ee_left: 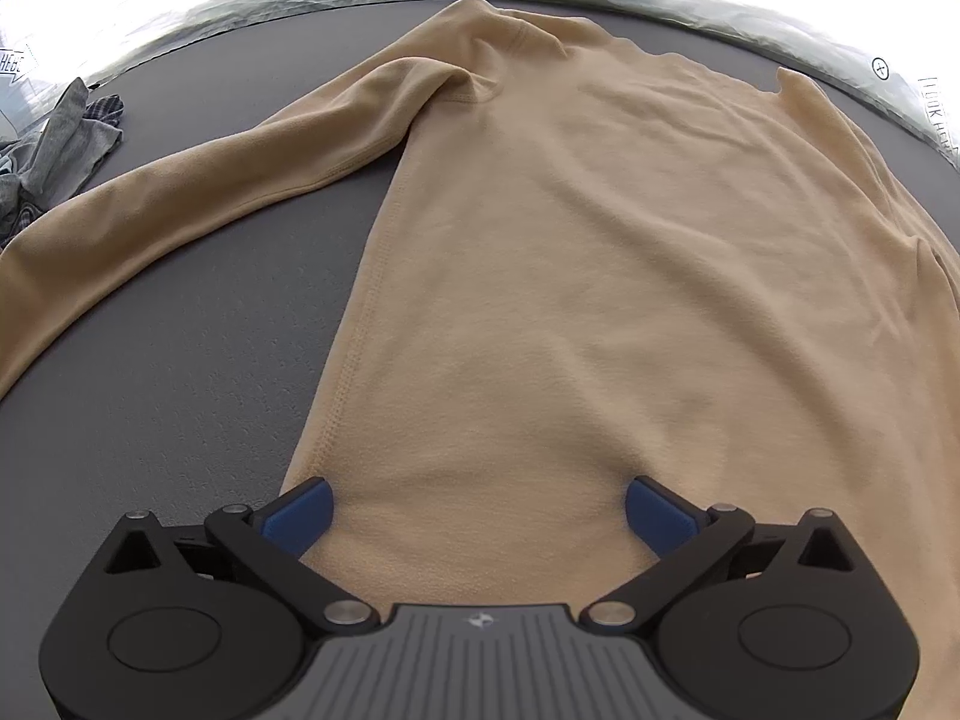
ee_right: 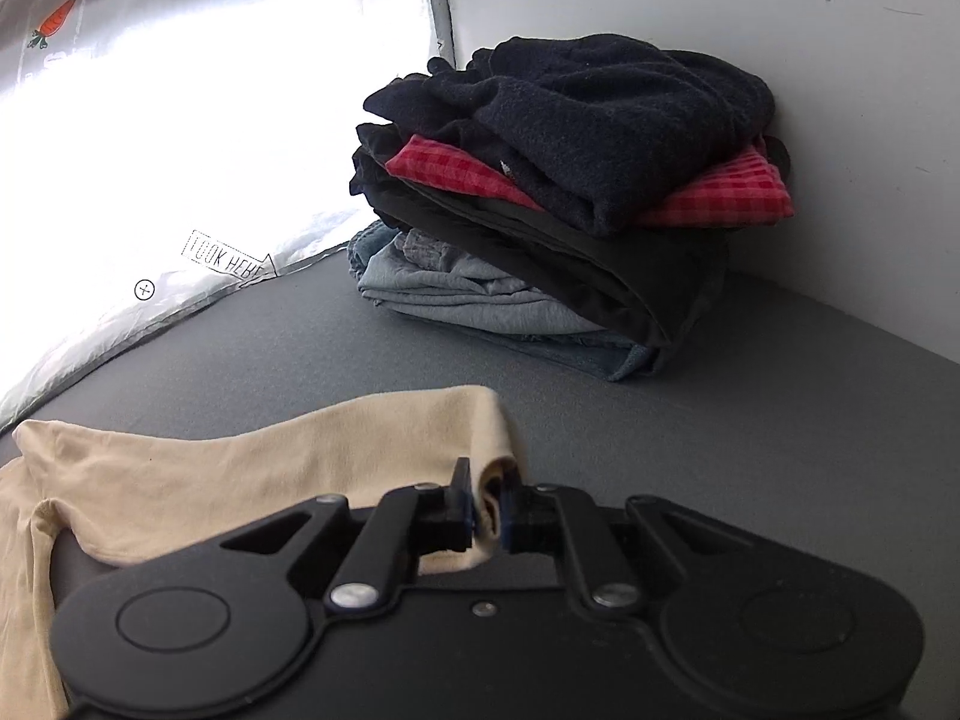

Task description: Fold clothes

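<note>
The left wrist camera sits just behind the left tool point(ee_left: 478, 507), low over the dark tabletop point(ee_left: 180, 372), and faces along the body of a tan long-sleeved shirt point(ee_left: 570, 252) toward a bright plastic sheet at the far edge. The right wrist camera rides close behind the right tool point(ee_right: 485, 501), nearly at tabletop level, facing a stack of folded clothes point(ee_right: 558, 204) in the corner by a white wall point(ee_right: 720, 6). Both views share the tan shirt, the tabletop and the printed plastic sheet point(ee_right: 180, 150).
</note>
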Demonstrator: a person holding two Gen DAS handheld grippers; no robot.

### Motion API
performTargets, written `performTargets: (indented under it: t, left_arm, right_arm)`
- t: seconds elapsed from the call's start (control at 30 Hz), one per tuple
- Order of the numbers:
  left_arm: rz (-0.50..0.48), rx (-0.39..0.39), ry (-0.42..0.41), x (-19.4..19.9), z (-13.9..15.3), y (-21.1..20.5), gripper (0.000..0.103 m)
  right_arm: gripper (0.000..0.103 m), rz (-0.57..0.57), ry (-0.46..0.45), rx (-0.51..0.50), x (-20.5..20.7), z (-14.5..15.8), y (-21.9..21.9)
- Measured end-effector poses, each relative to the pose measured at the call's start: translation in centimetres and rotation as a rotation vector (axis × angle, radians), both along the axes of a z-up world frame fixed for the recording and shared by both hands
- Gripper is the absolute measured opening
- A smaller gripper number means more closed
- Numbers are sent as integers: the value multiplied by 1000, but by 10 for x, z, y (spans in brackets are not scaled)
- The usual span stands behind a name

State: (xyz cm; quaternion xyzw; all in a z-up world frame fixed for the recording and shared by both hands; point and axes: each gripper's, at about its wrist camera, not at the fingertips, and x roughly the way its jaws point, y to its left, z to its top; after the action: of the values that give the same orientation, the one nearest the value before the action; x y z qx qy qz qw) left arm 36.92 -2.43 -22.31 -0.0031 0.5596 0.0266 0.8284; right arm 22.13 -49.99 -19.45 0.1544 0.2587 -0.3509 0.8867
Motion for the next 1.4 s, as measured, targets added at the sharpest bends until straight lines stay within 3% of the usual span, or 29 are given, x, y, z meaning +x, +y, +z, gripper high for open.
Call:
performTargets:
  t: [0.17,0.27,0.4,0.5,0.7,0.77,1.03,1.23,1.4]
  left_arm:
    - [-1,-1,-2,0,-1,0,103]
    - [-1,-2,-1,0,-1,1,103]
    - [5,-1,8,2,0,1,103]
    - [7,-2,14,4,0,1,103]
    - [19,-6,22,6,1,0,103]
    - [29,-9,15,7,2,1,103]
    - [13,41,-96,42,31,9,103]
    - [17,23,-221,127,58,29,102]
    - [-52,28,-278,202,53,35,101]
  right_arm:
    - [10,-67,125,-32,4,-16,-12]
    - [10,-96,152,14,-3,-23,-18]
    - [11,-126,203,-32,1,-21,-14]
    - [25,-149,242,-68,4,-20,-11]
    - [44,-150,286,-152,12,-11,-3]
    - [44,-124,291,-186,19,-6,2]
    - [53,99,240,-160,89,-7,36]
    - [53,399,179,-50,192,8,77]
    - [54,662,143,-22,283,8,107]
